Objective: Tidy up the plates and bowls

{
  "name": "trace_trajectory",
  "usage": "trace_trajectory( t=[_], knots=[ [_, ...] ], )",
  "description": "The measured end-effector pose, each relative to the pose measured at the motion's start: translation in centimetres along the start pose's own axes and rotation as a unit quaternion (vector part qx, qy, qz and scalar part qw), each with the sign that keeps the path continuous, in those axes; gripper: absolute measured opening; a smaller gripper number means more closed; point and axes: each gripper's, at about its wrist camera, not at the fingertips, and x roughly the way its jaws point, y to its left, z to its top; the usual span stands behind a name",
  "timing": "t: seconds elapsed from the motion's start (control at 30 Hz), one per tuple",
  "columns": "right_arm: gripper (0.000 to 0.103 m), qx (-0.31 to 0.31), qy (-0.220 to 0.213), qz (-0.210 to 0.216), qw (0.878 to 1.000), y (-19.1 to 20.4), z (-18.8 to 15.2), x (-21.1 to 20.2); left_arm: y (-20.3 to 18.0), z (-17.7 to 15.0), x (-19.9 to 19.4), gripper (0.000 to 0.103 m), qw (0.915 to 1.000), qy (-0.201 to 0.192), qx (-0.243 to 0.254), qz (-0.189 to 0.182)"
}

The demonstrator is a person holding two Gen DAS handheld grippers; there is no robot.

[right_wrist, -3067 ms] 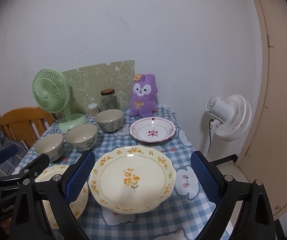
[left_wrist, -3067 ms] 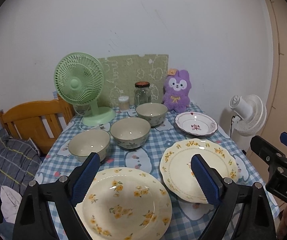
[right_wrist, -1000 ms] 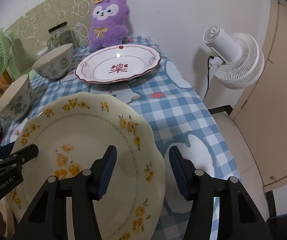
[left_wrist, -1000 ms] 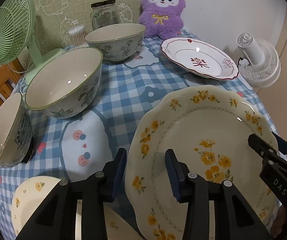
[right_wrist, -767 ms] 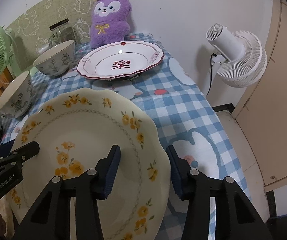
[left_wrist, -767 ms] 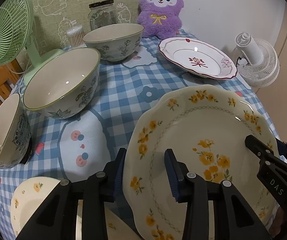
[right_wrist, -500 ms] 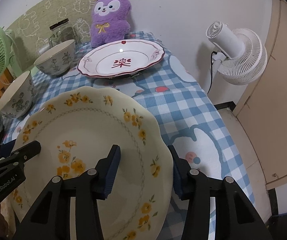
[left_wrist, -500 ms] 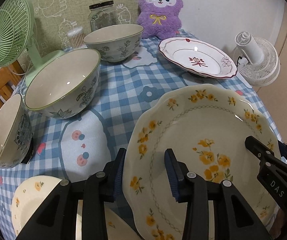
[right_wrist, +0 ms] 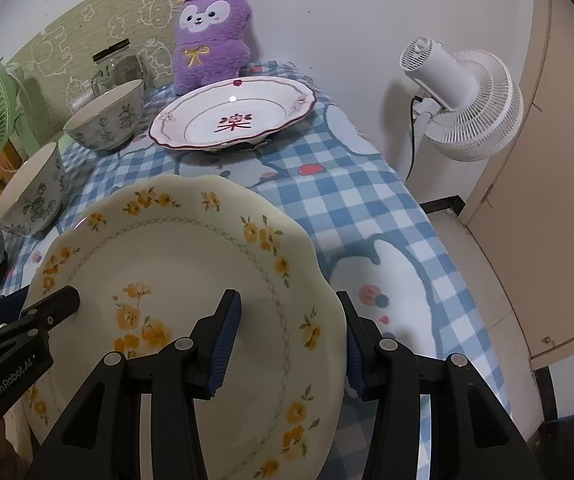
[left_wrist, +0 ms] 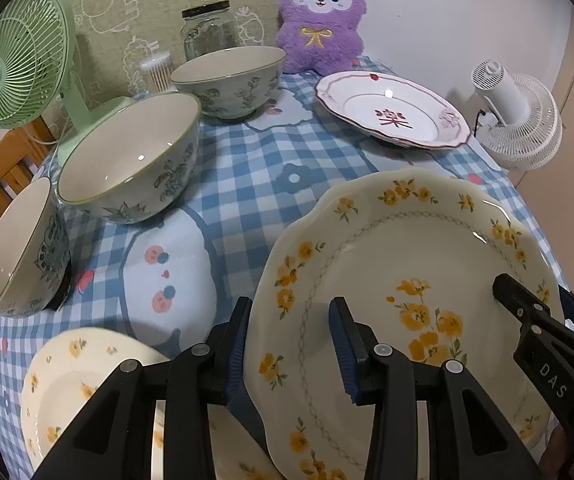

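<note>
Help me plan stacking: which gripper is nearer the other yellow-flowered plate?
Left. Both grip the held plate, but the left gripper sits beside the second yellow plate; the right gripper is opposite.

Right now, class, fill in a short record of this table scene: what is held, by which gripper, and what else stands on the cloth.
held item: yellow-flowered plate, raised and tilted off the cloth
left gripper: astride the plate's left rim
right gripper: astride its right rim
second flowered plate: flat on the cloth, lower left
red-trimmed plate: near the purple plush toy
bowls: three in a row, nearest, middle, farthest
table covering: blue checked cloth
</note>
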Motion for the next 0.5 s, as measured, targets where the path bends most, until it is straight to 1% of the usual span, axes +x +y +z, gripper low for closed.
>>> trace_trajectory(
  t=[0.5],
  knots=[
    [0.05, 0.007, -0.001, -0.006, 1.0, -2.9, -2.1, -2.1, -2.8, -2.4, -1.6, 0.039, 0.9999, 0.007, 0.005, -0.006]
  ],
)
